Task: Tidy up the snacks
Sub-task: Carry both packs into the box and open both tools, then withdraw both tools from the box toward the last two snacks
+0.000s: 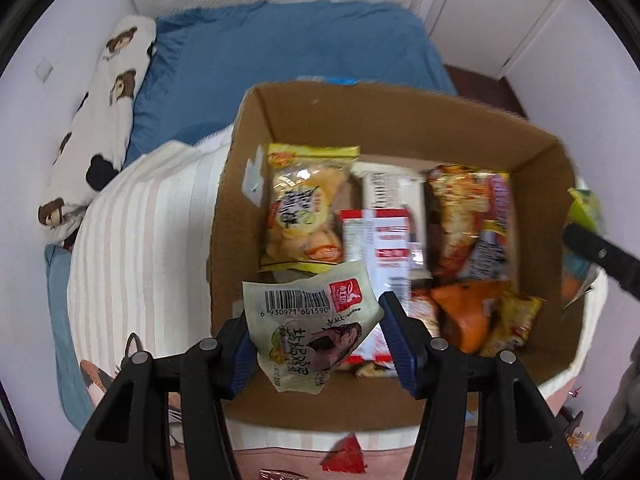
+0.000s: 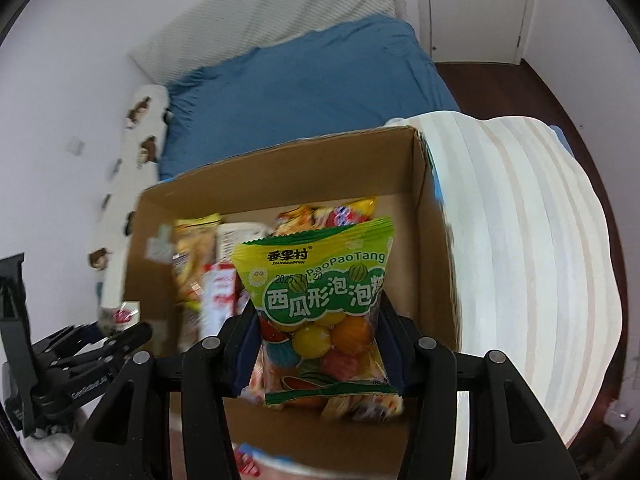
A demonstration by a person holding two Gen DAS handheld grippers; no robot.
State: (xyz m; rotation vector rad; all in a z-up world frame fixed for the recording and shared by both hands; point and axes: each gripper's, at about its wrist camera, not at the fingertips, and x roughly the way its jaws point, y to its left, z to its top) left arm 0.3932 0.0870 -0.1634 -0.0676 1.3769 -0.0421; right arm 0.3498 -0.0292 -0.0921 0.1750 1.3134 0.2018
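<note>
My left gripper is shut on a pale snack pack with a barcode, hanging above the near end of an open cardboard box. Inside the box lie a yellow chip bag, a red-and-white pack, a noodle pack and an orange pack. In the right wrist view my right gripper is shut on a green bag of bubble gum balls, held over the same cardboard box. The left gripper shows at that view's lower left.
The box rests on a cream striped blanket on a bed with a blue sheet. A bear-print pillow lies along the left wall. A red wrapper lies near the bed's front edge. Dark floor lies at the right.
</note>
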